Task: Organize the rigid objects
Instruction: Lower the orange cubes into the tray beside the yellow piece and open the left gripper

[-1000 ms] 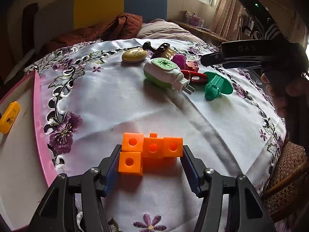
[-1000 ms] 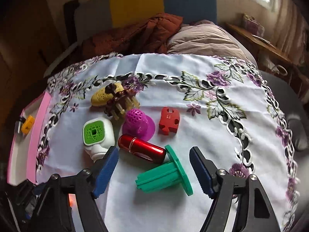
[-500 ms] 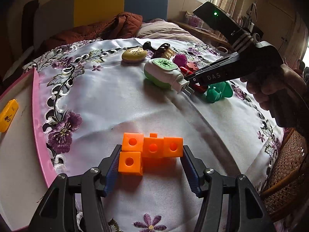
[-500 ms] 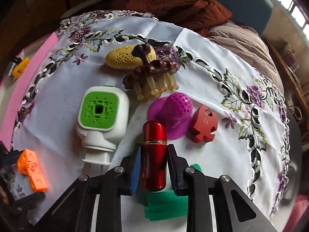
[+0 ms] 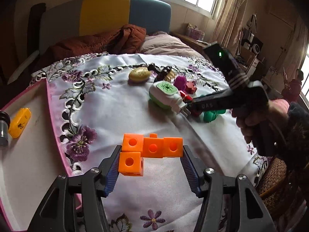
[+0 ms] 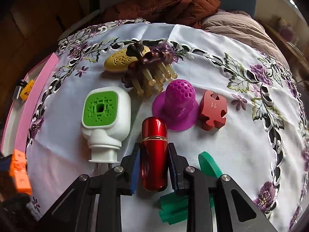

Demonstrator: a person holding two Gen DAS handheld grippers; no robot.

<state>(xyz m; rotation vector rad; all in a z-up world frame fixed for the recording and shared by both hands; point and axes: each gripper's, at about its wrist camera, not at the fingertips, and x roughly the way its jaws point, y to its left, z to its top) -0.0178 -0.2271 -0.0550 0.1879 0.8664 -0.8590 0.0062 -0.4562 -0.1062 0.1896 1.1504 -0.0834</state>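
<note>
Grip first — we have the right gripper [image 6: 153, 166] clamped across the red tube [image 6: 154, 153], its long axis running forward between the pads, while the left gripper [image 5: 150, 163] holds the orange block cluster [image 5: 149, 150] — the pink-rimmed tray [image 5: 52, 116] lies nearer our left.

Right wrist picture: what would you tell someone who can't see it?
The right tongs are shut on a shiny red tube lying on a flowery white tablecloth. A white-and-green plug-in device lies left of it, a purple dotted cone behind.

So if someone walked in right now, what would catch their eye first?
Probably the shiny red metal tube, clamped in the right gripper above the flowered tablecloth. Next, the orange cube cluster gripped in the left gripper, beside the pink-edged tray.
</note>
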